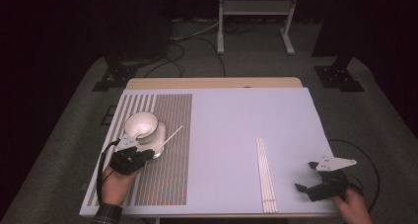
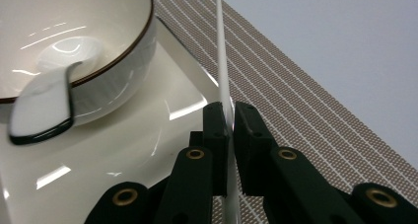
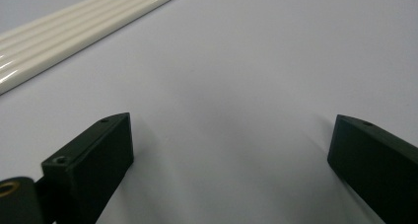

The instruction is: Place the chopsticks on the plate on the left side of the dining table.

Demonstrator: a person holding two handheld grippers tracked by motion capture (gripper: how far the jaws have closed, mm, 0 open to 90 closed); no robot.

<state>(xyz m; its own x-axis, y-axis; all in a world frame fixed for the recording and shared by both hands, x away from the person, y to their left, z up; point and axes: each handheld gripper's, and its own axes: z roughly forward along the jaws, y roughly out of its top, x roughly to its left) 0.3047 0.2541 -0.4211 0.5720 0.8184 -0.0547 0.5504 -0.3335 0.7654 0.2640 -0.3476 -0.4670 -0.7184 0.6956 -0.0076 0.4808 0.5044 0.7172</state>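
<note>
High view: at the bench's [image 1: 236, 115] left, the left claw [image 1: 148, 152] is clamped on a white chopstick [image 1: 170, 136] slanting over the striped mat [image 1: 167, 174], just beside a white bowl [image 1: 140, 124] on a square plate [image 1: 160, 135]; the right claw [image 1: 305, 177] rests with jaws apart near the remaining chopsticks [image 1: 265, 177]. Left gripper view: the chopstick [image 2: 222, 71] rises between the closed jaws.

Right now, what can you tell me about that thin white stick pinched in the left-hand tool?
The chopstick is a slim, glossy white rod, plastic-looking and tapering to its far tip. The left gripper pinches it between closed black jaws. It slants over the striped placemat, beside the white plate and bowl.
</note>
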